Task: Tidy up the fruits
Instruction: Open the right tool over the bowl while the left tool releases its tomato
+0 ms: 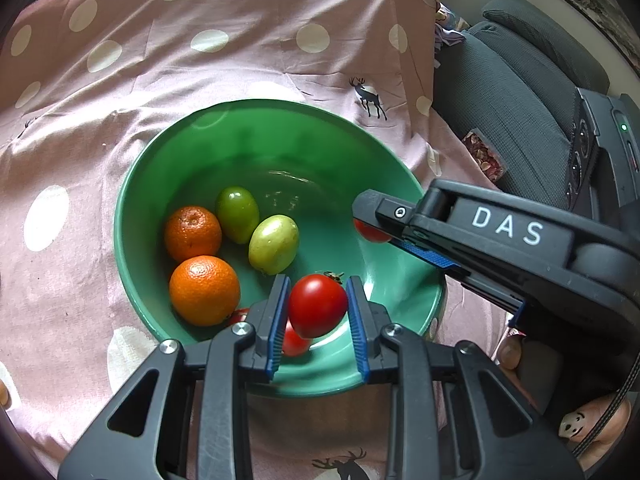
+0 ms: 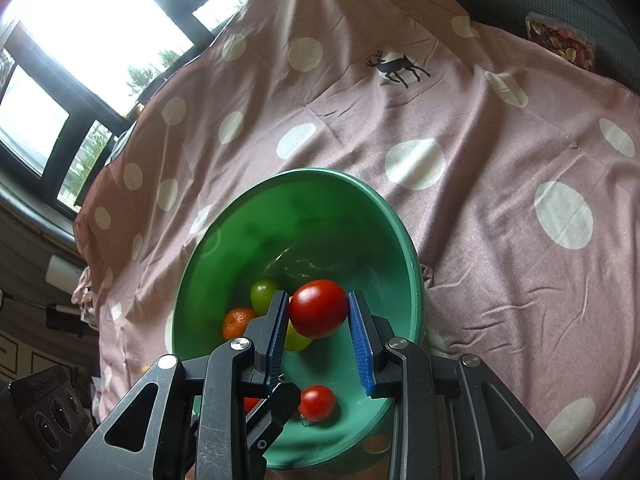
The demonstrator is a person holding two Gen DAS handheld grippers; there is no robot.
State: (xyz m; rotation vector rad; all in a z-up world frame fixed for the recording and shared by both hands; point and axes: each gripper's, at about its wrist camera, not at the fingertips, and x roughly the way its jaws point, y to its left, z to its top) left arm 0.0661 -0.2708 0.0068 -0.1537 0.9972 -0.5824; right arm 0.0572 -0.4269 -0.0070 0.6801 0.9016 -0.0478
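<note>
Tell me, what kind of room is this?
Probably a room in someone's home. A pink spotted cloth with deer pictures covers the surface, a green bowl of fruit sits on it, a big window is behind, and a dark padded chair stands beside it.

Pink cloth (image 1: 224, 72), white polka dots, black deer prints, creased, spread as a cover. Dark grey chair (image 1: 516, 92) beside it. Clear packet of dried petals (image 1: 484, 156) on chair. Windows (image 2: 80, 36), dark frames, bright daylight. Framed picture (image 1: 600, 4) on wall.
</note>
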